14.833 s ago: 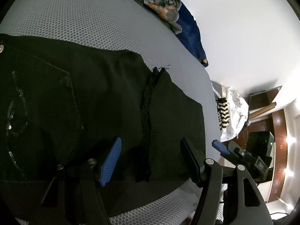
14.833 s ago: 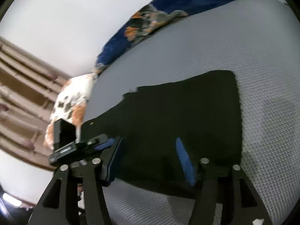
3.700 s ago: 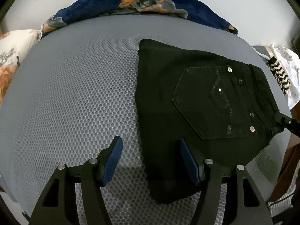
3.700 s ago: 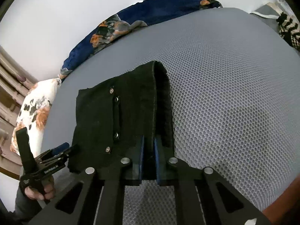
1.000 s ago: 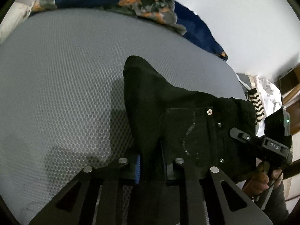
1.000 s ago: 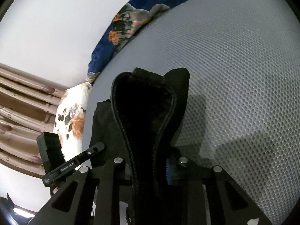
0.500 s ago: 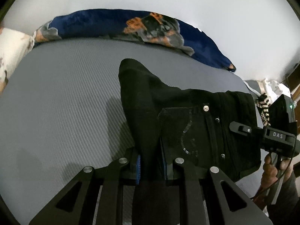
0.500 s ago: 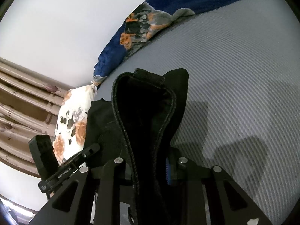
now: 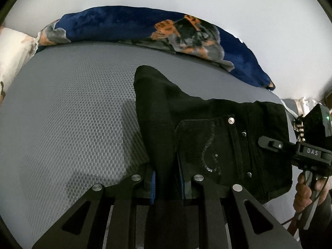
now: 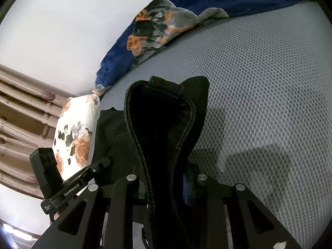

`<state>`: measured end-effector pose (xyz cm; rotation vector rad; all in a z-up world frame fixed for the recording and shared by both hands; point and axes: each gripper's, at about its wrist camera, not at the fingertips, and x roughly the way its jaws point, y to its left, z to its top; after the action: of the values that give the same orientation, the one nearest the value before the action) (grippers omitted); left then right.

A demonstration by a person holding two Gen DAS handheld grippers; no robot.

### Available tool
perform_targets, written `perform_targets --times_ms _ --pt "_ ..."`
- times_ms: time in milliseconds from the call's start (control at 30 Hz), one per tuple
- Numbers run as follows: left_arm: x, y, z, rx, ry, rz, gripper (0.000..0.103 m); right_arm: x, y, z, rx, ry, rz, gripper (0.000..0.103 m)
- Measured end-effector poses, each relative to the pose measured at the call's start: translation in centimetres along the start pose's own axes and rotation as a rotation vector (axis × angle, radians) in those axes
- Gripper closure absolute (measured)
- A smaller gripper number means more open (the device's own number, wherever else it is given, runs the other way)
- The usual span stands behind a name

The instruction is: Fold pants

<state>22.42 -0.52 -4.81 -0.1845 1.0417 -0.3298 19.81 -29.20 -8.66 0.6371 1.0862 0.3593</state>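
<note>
Folded black denim pants [image 9: 207, 137], lifted above grey mesh bed surface [image 9: 72, 114]: left gripper [image 9: 167, 183] and right gripper [image 10: 166, 188], 2 nearly closed tongs, each clamping a fabric fold.

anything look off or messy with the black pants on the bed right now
Nothing looks damaged or spilled. The black pants are folded into a compact bundle and held up off the grey mattress, with the left gripper and right gripper each shut on an edge. The fabric bunches and peaks where it is pinched.

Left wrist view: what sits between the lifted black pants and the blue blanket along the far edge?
Only bare grey mesh bed surface lies between the black pants and the blue blanket; the left wrist view shows it.
</note>
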Motion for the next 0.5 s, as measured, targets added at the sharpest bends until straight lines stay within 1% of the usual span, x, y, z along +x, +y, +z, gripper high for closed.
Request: perform_targets --times_ms 267,300,333,367,400,433,467,500 --pt "2.1 1.3 1.4 -0.016 -0.001 0.0 0.086 1.6 -0.1 1.8 -0.017 -0.006 -0.048 0.081" --pt "2.5 1.5 1.4 -0.018 0.002 0.004 0.086 1.8 -0.1 1.8 -0.025 -0.009 -0.06 0.081" --pt "2.9 1.7 1.2 -0.013 0.006 0.015 0.085 2.2 -0.2 1.7 -0.039 -0.014 -0.093 0.08" --pt "3.2 1.8 0.9 -0.005 0.009 0.03 0.083 2.4 -0.3 1.6 -0.045 -0.02 -0.127 0.076" --pt "3.7 2.0 0.6 0.007 0.011 0.051 0.078 2.6 -0.4 1.4 -0.053 -0.024 -0.158 0.068" --pt "4.0 2.0 0.2 0.02 0.012 0.073 0.069 2.8 -0.5 1.2 -0.07 -0.029 -0.201 0.062" --pt "4.4 2.0 -0.3 0.042 0.01 0.103 0.065 3.0 -0.6 0.8 -0.092 -0.034 -0.26 0.052" --pt "4.6 2.0 -0.7 0.055 0.007 0.124 0.056 3.2 -0.6 0.2 -0.117 -0.044 -0.313 0.051"
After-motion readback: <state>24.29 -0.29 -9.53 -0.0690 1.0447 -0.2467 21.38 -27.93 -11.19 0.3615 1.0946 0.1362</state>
